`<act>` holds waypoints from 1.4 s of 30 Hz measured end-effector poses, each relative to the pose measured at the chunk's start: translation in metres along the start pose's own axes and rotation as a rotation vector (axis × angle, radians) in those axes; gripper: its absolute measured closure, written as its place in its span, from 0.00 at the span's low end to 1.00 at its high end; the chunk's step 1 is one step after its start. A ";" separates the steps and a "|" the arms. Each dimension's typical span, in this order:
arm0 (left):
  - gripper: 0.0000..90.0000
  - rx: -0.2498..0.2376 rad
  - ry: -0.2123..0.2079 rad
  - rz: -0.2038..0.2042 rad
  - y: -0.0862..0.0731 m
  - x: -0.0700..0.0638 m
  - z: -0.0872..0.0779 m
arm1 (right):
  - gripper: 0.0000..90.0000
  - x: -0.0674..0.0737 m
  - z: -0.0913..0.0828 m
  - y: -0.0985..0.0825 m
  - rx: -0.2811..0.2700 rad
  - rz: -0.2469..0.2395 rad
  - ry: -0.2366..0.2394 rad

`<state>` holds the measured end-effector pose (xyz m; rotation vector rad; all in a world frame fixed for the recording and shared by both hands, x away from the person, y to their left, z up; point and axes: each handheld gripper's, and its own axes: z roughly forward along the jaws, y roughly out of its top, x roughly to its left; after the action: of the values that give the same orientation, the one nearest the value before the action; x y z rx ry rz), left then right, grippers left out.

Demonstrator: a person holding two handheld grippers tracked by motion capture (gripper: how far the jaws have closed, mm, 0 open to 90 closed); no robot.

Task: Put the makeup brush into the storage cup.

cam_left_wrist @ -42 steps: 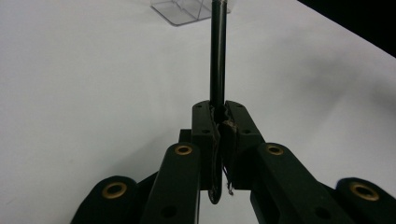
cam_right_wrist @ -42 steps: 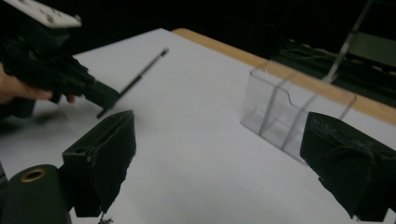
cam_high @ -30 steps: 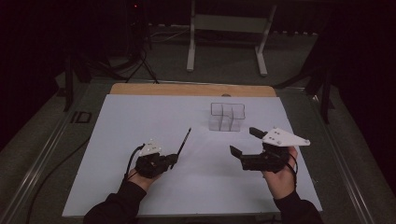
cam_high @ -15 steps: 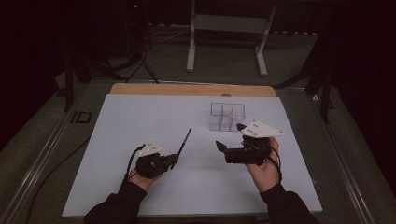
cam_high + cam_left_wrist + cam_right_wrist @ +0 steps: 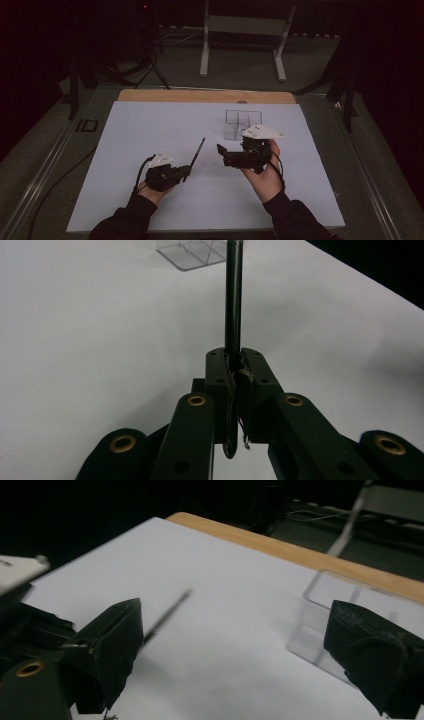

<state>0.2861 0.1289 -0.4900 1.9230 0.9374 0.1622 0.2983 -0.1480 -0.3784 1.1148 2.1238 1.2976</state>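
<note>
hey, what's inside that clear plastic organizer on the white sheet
The clear organizer looks empty: the white sheet shows through its compartments. The right gripper and its grey plate cover the near corner, so that part cannot be checked.

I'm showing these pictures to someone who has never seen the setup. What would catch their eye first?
Probably the thin black rod, clamped in the shut left gripper and slanting up over the white sheet near its middle. Next, the right gripper, jaws wide apart, turned toward that rod from the right. Behind it stands a clear plastic compartment box toward the far side of the sheet.
</note>
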 end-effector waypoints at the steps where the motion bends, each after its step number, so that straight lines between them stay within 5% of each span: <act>1: 0.94 -0.001 0.001 0.001 0.000 0.000 0.000 | 0.10 0.001 0.002 0.001 -0.002 0.009 0.011; 12: 0.94 -0.022 -0.011 0.005 0.001 -0.001 -0.001 | 0.11 0.020 0.021 0.006 -0.009 0.116 0.098; 17: 0.94 -0.029 -0.012 0.003 0.001 -0.001 -0.002 | 0.16 0.027 0.027 0.005 -0.004 0.147 0.094; 37: 0.94 -0.070 -0.053 0.013 0.001 -0.002 -0.005 | 0.52 0.024 0.058 -0.012 0.071 0.446 0.144; 42: 0.94 -0.069 -0.054 0.019 0.001 -0.003 -0.004 | 0.62 0.024 0.063 -0.016 0.098 0.470 0.169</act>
<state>0.2828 0.1301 -0.4862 1.8645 0.8674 0.1514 0.3210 -0.0985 -0.4212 1.6731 2.1391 1.5473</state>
